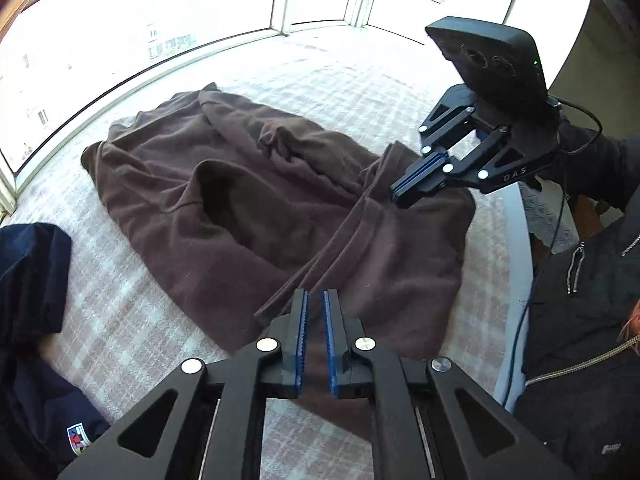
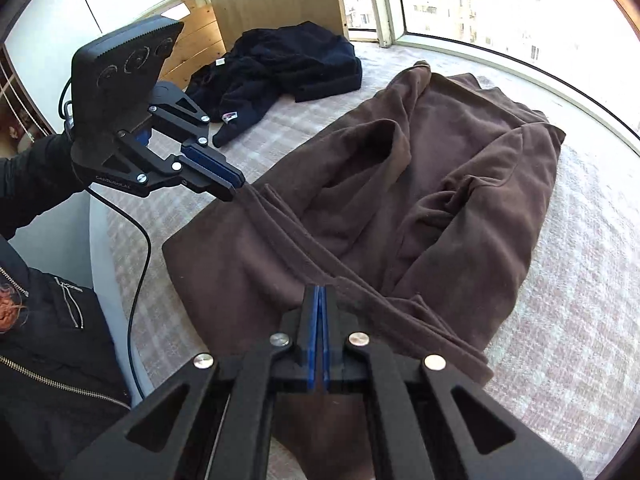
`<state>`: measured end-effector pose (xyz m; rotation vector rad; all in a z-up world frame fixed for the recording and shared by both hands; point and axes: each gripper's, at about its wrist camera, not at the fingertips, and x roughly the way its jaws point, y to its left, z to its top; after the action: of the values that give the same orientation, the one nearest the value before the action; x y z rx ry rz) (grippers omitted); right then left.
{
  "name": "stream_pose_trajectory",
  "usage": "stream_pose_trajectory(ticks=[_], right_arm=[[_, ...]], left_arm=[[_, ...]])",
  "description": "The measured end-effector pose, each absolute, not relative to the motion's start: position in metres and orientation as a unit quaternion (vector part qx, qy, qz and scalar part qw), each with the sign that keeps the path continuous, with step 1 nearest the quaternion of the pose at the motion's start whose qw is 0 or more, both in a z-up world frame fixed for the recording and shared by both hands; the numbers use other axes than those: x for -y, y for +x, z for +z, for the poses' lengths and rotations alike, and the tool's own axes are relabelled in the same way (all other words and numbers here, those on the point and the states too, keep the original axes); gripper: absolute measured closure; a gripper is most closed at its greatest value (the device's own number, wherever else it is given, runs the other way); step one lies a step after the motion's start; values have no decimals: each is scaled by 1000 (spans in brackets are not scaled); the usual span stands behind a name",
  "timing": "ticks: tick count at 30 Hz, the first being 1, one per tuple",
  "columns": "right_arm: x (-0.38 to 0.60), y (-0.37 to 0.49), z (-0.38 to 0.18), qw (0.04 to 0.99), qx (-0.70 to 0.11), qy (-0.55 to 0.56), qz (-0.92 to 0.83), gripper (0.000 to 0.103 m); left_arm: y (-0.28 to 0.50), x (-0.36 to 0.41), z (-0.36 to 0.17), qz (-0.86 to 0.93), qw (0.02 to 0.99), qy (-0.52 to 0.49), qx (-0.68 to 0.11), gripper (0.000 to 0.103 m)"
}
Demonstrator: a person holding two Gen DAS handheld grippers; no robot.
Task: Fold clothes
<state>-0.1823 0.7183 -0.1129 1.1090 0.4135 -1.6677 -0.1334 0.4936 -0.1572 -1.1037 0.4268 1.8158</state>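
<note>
the brown fleece garment [image 1: 248, 200] lies rumpled on the plaid-covered bed [image 1: 360, 80], beside a navy garment [image 1: 28, 280]. the left claw [image 1: 316, 304] and right claw [image 2: 319, 300] each pinch its near hem, jaws nearly closed on cloth. it looks soft, thick and limp; hem corners seem the best holds.

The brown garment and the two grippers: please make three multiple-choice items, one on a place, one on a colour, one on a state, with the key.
1. Where does the dark blue garment lie?
A. on the brown garment
B. apart from it, on the checked cover
C. on the floor

2. Gripper pads' colour?
A. red
B. blue
C. white

3. The right gripper is:
A. wide open
B. shut on the brown garment
C. empty

Key: B, cover shows between them; B, blue strips line the fingers; B, fabric edge runs into its closed fingers.
</note>
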Motion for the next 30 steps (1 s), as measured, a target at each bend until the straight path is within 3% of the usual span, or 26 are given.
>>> stream_pose_trajectory(ticks=[3, 5, 7, 10, 15, 17, 19, 21, 24, 26, 28, 30], right_arm=[[-704, -182, -132, 525, -201, 484, -670, 102], [-701, -186, -143, 506, -216, 484, -680, 103], [-711, -199, -139, 484, -187, 475, -711, 103], [-725, -203, -121, 493, -144, 467, -719, 100], [-706, -179, -124, 565, -151, 473, -659, 99], [-693, -178, -143, 527, -208, 460, -684, 100], [-699, -192, -150, 517, -176, 471, -693, 103], [-714, -199, -138, 512, -138, 475, -702, 97], [-743, -187, -116, 520, -140, 446, -715, 92], [-757, -184, -124, 493, -164, 461, -719, 82], [-769, -187, -133, 478, -154, 481, -719, 82], [-777, -189, -123, 460, -134, 490, -728, 82]], left_arm=[[-129, -522, -166, 704, 507, -458, -194, 87], [-132, -537, -184, 699, 487, -462, -247, 86], [-141, -535, -193, 707, 465, -466, -257, 98], [-156, -518, -182, 746, 413, -460, -248, 96], [-151, -504, -167, 735, 445, -464, -213, 91], [-145, -505, -168, 728, 454, -469, -210, 87], [-139, -507, -174, 719, 453, -483, -212, 87], [-126, -506, -178, 710, 459, -489, -216, 86], [-108, -504, -197, 704, 439, -491, -267, 77], [-109, -494, -198, 716, 441, -488, -233, 77], [-113, -489, -192, 724, 429, -498, -208, 79], [-100, -485, -178, 736, 420, -473, -240, 80]])
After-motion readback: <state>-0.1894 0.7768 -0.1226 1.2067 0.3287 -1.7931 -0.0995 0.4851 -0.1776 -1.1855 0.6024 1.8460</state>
